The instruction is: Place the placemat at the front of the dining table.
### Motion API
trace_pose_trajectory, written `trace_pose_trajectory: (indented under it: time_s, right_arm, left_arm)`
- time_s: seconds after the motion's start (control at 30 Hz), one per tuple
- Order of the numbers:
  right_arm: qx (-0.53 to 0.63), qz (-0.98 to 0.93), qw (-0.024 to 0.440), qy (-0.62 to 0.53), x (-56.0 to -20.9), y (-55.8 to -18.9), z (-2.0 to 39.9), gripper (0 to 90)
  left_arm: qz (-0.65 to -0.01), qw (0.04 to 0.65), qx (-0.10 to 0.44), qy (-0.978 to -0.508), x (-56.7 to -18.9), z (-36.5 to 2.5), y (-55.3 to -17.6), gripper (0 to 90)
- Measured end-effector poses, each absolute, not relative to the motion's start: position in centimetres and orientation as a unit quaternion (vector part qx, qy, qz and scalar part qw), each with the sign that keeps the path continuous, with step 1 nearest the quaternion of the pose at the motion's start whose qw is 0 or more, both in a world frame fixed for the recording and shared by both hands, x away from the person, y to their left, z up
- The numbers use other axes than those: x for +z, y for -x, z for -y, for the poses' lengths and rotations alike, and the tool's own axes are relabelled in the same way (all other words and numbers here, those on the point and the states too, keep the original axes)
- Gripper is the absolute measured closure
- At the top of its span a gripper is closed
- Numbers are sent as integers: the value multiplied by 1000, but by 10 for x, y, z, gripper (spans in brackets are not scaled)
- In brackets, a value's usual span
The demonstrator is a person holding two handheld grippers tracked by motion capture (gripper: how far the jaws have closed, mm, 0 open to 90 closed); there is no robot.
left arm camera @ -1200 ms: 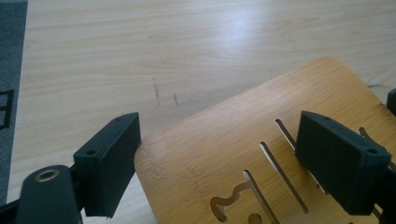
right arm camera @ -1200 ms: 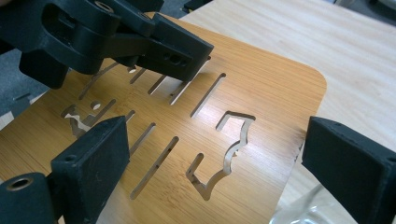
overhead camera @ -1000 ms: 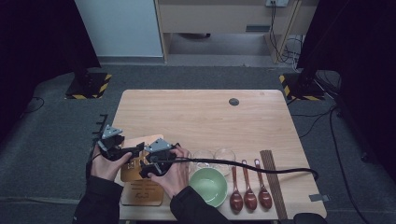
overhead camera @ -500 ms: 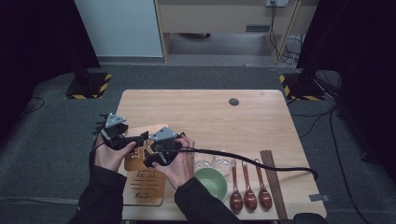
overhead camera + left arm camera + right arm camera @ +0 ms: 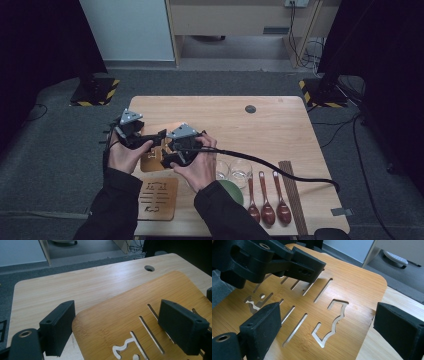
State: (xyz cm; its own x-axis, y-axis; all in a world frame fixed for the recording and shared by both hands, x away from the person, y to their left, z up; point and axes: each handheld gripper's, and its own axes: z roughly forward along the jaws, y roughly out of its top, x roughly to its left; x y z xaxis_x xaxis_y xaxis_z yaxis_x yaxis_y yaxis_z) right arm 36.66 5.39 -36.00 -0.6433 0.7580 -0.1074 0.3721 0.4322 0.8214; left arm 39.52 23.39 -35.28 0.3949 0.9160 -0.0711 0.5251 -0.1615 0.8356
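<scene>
1. Between the spread jaws of the left hand-held gripper lies a brown slotted bamboo board on the bench.
2. Right hand-held gripper hovers above the board, jaws apart.

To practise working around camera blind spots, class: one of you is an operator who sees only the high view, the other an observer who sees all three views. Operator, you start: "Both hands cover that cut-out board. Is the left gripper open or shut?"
Observer: Open. In the left gripper view the left gripper stands wide apart, with a rounded corner of the wooden board between its jaws.
Operator: And the right gripper?
Observer: The right gripper is open too. One jaw is over the board and the other is past its edge, over the table.
Operator: What is cut into the board?
Observer: Straight slots and a jagged outline.
</scene>
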Motion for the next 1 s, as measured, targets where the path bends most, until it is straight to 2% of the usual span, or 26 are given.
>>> trace_pose_trajectory:
  time_s: [1.0]
  right_arm:
    - [383,-796,299,-361,-323,-399,-3,84]
  left_arm:
    - [-462,436,245,-732,-314,-173,-441,147]
